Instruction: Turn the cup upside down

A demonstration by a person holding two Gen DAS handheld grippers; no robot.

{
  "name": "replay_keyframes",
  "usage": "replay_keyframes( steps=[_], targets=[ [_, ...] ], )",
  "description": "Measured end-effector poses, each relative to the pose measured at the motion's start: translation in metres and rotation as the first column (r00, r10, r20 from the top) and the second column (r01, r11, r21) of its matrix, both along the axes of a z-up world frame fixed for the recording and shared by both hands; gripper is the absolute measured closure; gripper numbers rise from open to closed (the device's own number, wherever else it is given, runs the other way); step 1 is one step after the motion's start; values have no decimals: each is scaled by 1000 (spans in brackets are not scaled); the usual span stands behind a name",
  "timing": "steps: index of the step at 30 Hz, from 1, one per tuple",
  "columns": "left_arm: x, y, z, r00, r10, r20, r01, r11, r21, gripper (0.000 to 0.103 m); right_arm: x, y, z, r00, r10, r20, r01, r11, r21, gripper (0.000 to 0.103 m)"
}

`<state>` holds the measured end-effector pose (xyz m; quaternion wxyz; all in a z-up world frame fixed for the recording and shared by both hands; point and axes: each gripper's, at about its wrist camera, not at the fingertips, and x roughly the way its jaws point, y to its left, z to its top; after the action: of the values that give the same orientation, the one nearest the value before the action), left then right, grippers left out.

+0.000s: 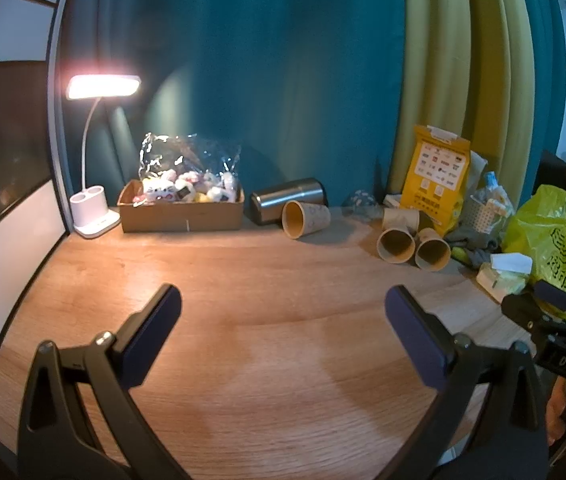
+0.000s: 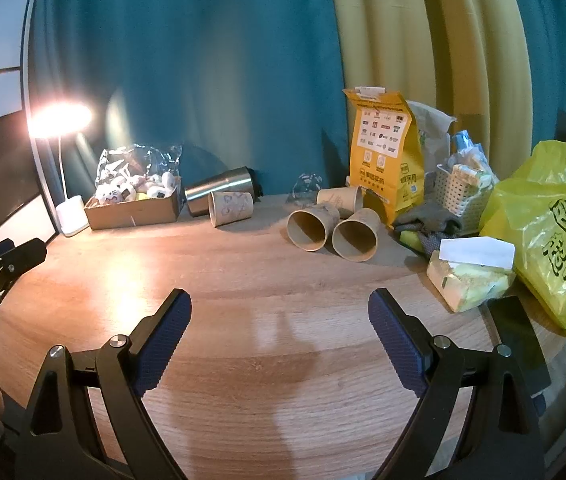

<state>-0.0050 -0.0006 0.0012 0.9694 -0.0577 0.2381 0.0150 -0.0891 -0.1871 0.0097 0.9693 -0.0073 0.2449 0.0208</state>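
Observation:
Several brown paper cups lie on their sides on the wooden table point(image 1: 243, 280). One cup point(image 1: 305, 218) lies by a steel tumbler point(image 1: 289, 200); it also shows in the right wrist view point(image 2: 230, 207). Two cups point(image 2: 311, 227) point(image 2: 355, 239) lie side by side, mouths towards me, with a third cup point(image 2: 341, 200) behind them. My left gripper point(image 1: 283, 320) is open and empty above the table's front. My right gripper point(image 2: 279, 324) is open and empty, well short of the cups.
A lit desk lamp point(image 1: 99, 88) and a cardboard box of plush toys point(image 1: 181, 208) stand at the back left. A yellow paper bag point(image 2: 385, 152), a white basket point(image 2: 459, 188), a tissue pack point(image 2: 471, 276) and a yellow plastic bag point(image 2: 551, 232) crowd the right. A curtain hangs behind.

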Motion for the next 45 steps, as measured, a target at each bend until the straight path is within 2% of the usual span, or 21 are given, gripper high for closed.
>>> replay_keyframes(
  steps=[45],
  targets=[
    [0,3,6,1000,14,3,-14,1000,-14,1,0,12,2,1000,3,1,-3,1000,-1,11]
  ],
)
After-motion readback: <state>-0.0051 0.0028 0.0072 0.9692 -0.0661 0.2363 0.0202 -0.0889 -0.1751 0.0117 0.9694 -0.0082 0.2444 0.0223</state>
